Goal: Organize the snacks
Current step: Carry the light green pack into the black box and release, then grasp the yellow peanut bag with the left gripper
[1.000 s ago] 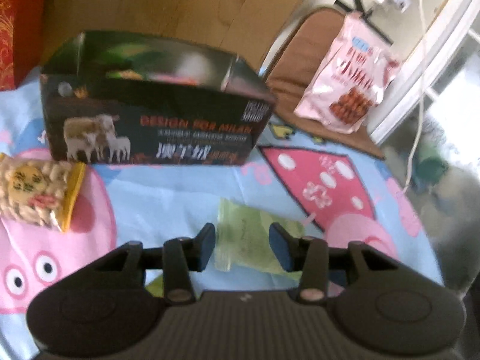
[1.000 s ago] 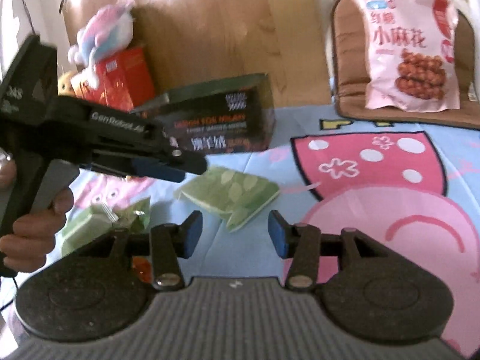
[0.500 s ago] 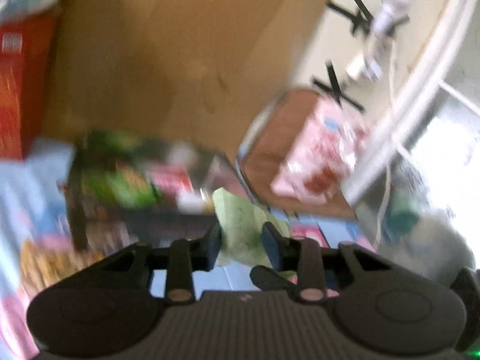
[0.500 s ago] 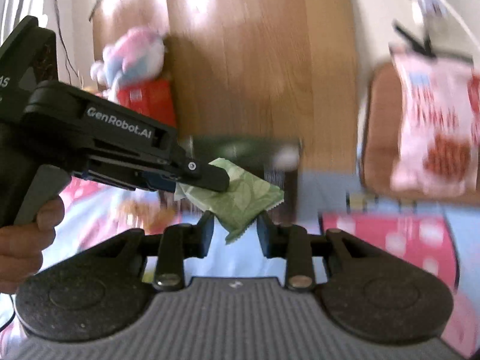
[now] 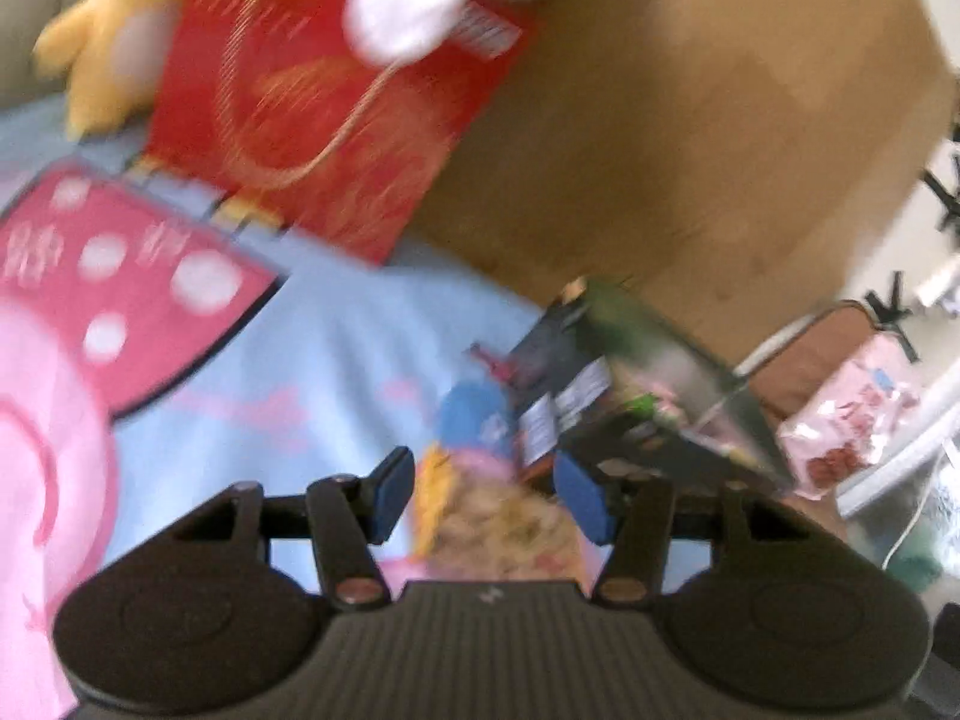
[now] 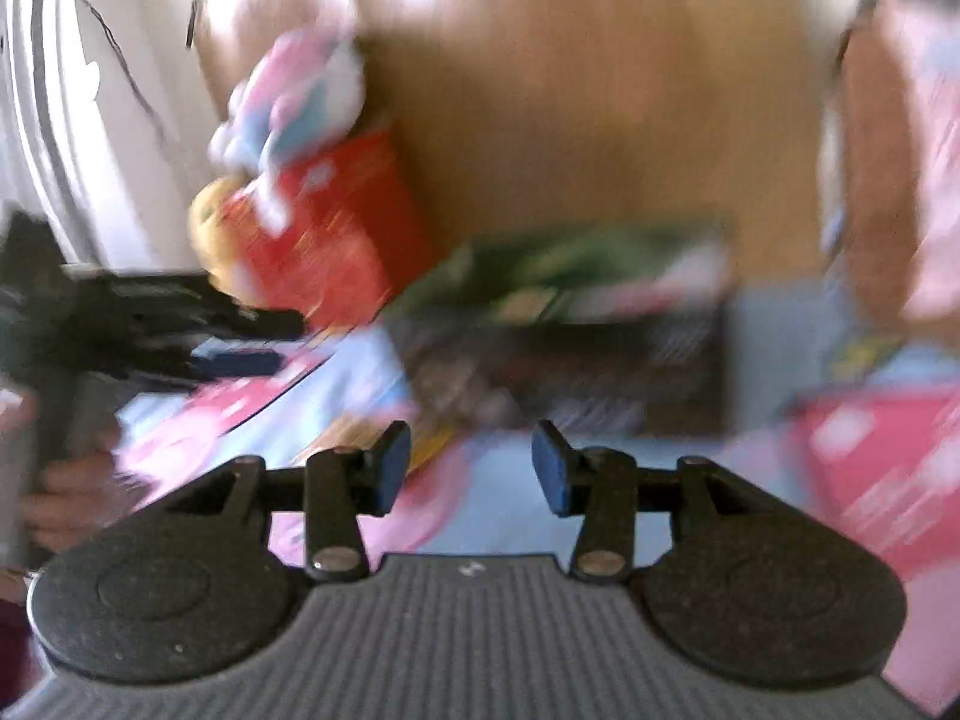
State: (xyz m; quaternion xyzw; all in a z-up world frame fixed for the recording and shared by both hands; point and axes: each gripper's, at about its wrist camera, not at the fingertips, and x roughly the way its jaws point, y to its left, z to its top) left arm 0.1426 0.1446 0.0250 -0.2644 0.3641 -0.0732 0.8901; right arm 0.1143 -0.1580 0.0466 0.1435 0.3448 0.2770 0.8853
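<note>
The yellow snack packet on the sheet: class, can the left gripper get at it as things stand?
Probably yes. The yellow snack packet lies just beyond the left gripper, whose opening jaws hold nothing; only the dark box sits close behind it. Blur hides details.

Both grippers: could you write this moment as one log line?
left gripper: opening, empty | right gripper: opening, empty | dark box: holds snacks

Your right gripper [image 6: 471, 465] is opening with nothing between its pads, pointed at the dark box [image 6: 576, 336] on the cartoon sheet [image 6: 516, 510]. Left of the box stand a red bag [image 6: 336, 228] and plush toys [image 6: 294, 102]; farther left, your left gripper [image 6: 198, 330]. All is blurred.
</note>
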